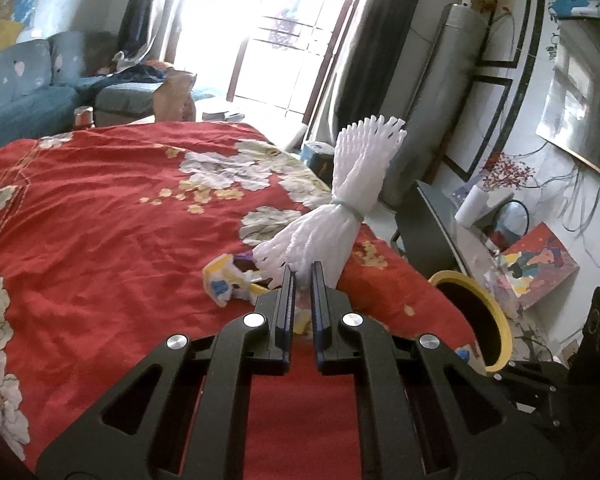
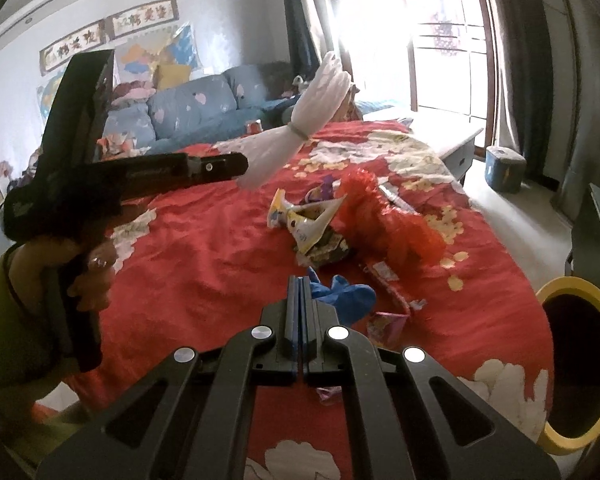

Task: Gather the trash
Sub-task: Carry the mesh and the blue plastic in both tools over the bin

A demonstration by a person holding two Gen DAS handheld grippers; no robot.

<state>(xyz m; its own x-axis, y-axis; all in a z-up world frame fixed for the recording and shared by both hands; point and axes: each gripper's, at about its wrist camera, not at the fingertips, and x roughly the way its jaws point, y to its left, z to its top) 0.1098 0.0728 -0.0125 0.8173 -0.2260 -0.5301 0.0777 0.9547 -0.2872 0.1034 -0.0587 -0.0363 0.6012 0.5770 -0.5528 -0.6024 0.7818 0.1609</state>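
My left gripper (image 1: 303,270) is shut on a white foam net bundle (image 1: 340,200) tied with a band and holds it in the air above the red cloth; the bundle also shows in the right wrist view (image 2: 292,136). My right gripper (image 2: 303,280) is shut with its fingers pressed together, just above a blue crumpled piece (image 2: 346,294) on the cloth. Yellow-white snack wrappers (image 2: 308,224), red foam netting (image 2: 384,216) and a pink wrapper (image 2: 388,326) lie on the cloth. A yellow-rimmed bin (image 2: 580,364) stands at the table's right edge and also shows in the left wrist view (image 1: 480,316).
The red flowered tablecloth (image 1: 100,220) covers the table. A blue sofa (image 2: 196,116) stands behind it, a bright window beyond. A dark chair (image 1: 428,232), a paper roll and a painted canvas (image 1: 536,264) are at the right.
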